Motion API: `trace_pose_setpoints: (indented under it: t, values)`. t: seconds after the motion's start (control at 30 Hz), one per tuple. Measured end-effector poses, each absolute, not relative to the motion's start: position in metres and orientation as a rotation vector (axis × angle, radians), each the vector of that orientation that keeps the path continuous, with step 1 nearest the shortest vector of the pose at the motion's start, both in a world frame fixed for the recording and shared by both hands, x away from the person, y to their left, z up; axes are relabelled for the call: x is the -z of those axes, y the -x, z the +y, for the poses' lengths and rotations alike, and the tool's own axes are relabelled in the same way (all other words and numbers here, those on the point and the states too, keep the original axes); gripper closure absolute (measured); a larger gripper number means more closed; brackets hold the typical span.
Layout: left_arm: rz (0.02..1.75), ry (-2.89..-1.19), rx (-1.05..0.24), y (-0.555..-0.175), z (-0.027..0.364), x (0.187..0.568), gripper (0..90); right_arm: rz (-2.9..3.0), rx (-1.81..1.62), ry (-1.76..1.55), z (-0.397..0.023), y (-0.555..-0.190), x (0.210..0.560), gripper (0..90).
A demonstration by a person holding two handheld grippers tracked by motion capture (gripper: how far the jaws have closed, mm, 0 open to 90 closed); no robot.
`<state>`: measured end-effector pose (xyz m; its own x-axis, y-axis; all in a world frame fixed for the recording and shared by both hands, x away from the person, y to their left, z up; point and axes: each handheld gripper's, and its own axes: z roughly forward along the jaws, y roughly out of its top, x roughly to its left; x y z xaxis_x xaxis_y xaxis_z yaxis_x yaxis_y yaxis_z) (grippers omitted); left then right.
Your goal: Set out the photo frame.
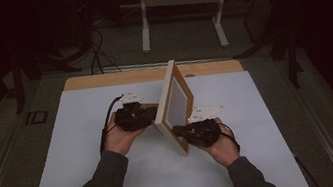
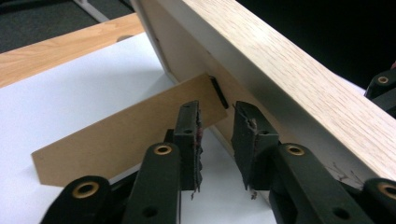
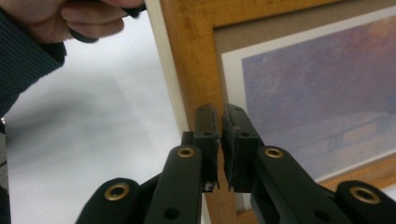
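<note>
A wooden picture frame stands on edge near the middle of a desk covered with a white sheet, with a strip of bare wood along the far edge. The frame is seen almost edge-on from the high view, its glazed front turned toward the person's right. Two forearms in dark sleeves reach in from the bottom. The left hand-held gripper sits behind the frame, at its back. In the left gripper view its jaws are parted, with a clear gap between them, and the brown cardboard stand hinged to the frame's back lies just beyond the left jaw; whether the jaw touches it cannot be told. The right hand-held gripper meets the frame's near lower edge on the front side. In the right gripper view its jaws are almost together, pressed close at the frame's wooden border beside a purple-toned picture; whether they pinch the wood cannot be told. The left hand shows at that view's upper left.
</note>
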<state>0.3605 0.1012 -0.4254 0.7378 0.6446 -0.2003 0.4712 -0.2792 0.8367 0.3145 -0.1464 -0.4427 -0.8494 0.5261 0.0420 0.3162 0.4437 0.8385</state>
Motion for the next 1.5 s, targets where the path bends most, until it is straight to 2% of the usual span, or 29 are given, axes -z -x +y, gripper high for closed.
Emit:
trace_pose_setpoints:
  t: [0.13,0.47,1.23,1.5]
  values:
    - [0.892,-1.893,-0.230,-0.359,0.107,0.420,62.6,2.466,-1.351,-0.752,-0.151,-0.316,0.444,78.3]
    - [0.937,-1.817,-0.208,-0.352,0.117,0.408,52.1,2.468,-1.323,-0.808,-0.161,-0.318,0.451,70.9]
    - [0.948,-1.799,-0.179,-0.334,0.109,0.391,40.4,2.468,-1.289,-0.866,-0.176,-0.320,0.457,65.8]
    - [0.941,-1.845,-0.225,-0.326,0.094,0.391,28.4,2.466,-1.284,-0.886,-0.181,-0.320,0.460,64.9]
